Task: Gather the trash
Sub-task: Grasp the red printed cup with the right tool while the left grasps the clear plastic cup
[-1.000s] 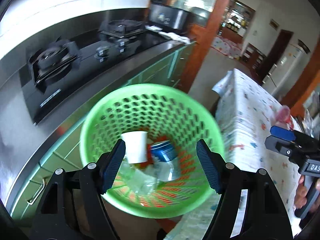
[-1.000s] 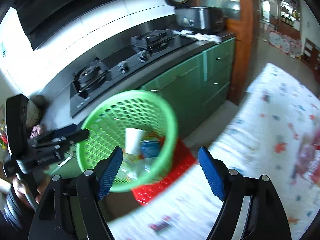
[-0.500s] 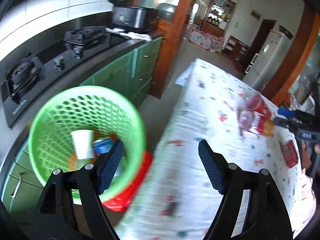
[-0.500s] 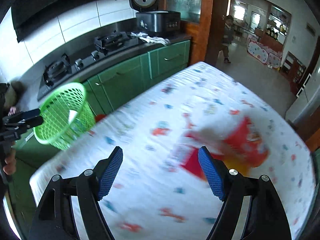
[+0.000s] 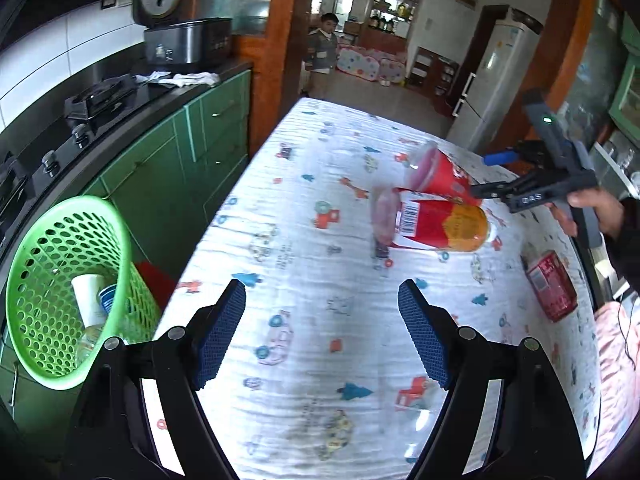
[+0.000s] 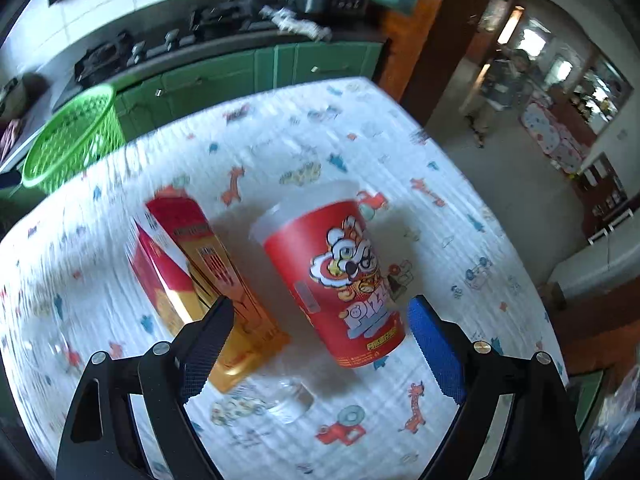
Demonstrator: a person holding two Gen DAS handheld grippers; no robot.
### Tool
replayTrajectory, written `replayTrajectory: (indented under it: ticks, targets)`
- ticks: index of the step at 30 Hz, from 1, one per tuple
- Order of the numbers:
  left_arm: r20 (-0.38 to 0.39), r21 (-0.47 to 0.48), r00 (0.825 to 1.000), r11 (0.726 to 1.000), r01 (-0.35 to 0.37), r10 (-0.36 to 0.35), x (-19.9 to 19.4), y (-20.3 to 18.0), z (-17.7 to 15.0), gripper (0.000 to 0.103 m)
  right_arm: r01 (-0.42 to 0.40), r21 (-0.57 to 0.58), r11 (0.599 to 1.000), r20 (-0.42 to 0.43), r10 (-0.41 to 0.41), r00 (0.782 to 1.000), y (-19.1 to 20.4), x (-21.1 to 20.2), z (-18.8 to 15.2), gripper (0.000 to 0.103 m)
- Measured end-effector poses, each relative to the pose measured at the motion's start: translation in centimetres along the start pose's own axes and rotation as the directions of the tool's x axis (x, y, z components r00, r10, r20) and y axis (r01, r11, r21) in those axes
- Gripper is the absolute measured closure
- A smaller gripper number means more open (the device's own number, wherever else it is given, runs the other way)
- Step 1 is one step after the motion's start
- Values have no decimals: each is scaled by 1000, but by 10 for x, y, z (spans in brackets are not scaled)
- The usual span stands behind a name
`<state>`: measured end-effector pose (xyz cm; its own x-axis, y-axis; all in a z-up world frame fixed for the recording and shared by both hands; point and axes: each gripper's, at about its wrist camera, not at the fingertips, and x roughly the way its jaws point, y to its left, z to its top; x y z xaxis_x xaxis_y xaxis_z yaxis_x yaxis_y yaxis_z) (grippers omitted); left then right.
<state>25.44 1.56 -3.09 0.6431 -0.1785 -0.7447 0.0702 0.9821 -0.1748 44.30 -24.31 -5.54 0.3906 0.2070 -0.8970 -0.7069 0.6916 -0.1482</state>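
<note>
A red pizza-print snack tub [image 6: 340, 280] lies on the patterned tablecloth [image 6: 460, 200], beside a red and gold box [image 6: 200, 276]. My right gripper [image 6: 320, 344] is open, its fingers either side of the tub's base end, not touching. In the left wrist view the tub [image 5: 436, 172] and the box [image 5: 432, 224] lie mid-table with the right gripper [image 5: 486, 176] at them. A small red carton [image 5: 552, 284] lies at the right. My left gripper [image 5: 322, 336] is open and empty over the table. The green basket [image 5: 60, 292] holds a white cup and other trash.
The basket stands left of the table by green cabinets [image 5: 192, 148] under a stove counter. A child [image 5: 322, 56] stands in the far doorway. A fridge [image 5: 496, 84] stands at the back right. A small clear piece [image 6: 290, 398] lies near the right gripper.
Both grippers have swung away from the basket to the table. The right gripper has closed in on the red tub and box. Both stay open.
</note>
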Motion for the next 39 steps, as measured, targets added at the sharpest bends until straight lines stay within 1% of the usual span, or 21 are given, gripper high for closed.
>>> replayTrajectory:
  ticks: [2, 4, 5, 7, 12, 14, 16, 18, 20, 21, 22, 25, 28, 30, 32, 34, 37, 39]
  targets:
    - [-11, 15, 1000, 1000, 1, -1, 2, -7, -2, 25, 19, -68, 997, -21, -20, 1000, -1, 11, -2, 17]
    - [-23, 18, 1000, 1000, -2, 2, 5, -12, -4, 24, -34, -60, 998, -41, 32, 999, -11, 21, 0, 17]
    - [-32, 17, 999, 1000, -8, 8, 7, -13, -5, 24, -48, -56, 997, -48, 45, 998, -14, 25, 1, 17]
    - [-40, 11, 999, 1000, -12, 13, 9, -12, -8, 24, -34, -89, 995, -45, 30, 999, -14, 30, 2, 17]
    - [-57, -5, 998, 1000, -24, 24, 7, -12, -17, 24, -26, -173, 984, -71, 14, 997, -10, 46, 5, 18]
    - [-64, -5, 998, 1000, -27, 27, 6, -14, -22, 24, -35, -202, 979, -76, 20, 997, -7, 51, 7, 19]
    - [-70, -12, 997, 1000, -23, 22, 4, -16, -27, 24, -52, -211, 976, -70, 37, 997, -5, 52, 10, 19]
    - [-75, -19, 997, 1000, -11, 10, 1, -19, -34, 24, -63, -218, 974, -66, 50, 997, -3, 53, 14, 21]
    - [-88, -22, 996, 1000, -1, -1, -1, -24, -43, 24, -64, -221, 973, -69, 50, 996, -3, 57, 16, 24]
    - [-96, -21, 995, 1000, 4, -6, -2, -27, -49, 23, -78, -217, 973, -70, 64, 996, -3, 58, 17, 26]
    - [-104, -22, 995, 1000, 8, -10, -2, -30, -53, 22, -84, -214, 973, -69, 71, 995, -3, 59, 18, 29]
    - [-121, -31, 992, 999, 23, -27, -4, -35, -66, 19, -97, -207, 974, -69, 84, 994, -3, 60, 21, 29]
    - [-135, -30, 990, 999, 34, -38, -5, -40, -78, 18, -104, -213, 972, -71, 91, 993, -1, 58, 19, 30]
    - [-150, -26, 988, 999, 29, -33, -3, -43, -83, 18, -110, -230, 967, -76, 95, 993, 3, 57, 18, 30]
    - [-166, -26, 985, 999, 47, -51, 1, -47, -91, 18, -122, -256, 959, -83, 104, 991, 9, 55, 16, 30]
    - [-179, -7, 983, 999, 42, -42, 7, -52, -98, 18, -141, -266, 954, -90, 121, 989, 13, 54, 16, 30]
    - [-196, -11, 980, 999, 47, -48, 16, -54, -102, 18, -148, -260, 954, -90, 129, 988, 15, 55, 18, 30]
    - [-208, -4, 978, 1000, 31, -31, 24, -56, -104, 18, -153, -250, 956, -88, 135, 987, 16, 56, 20, 30]
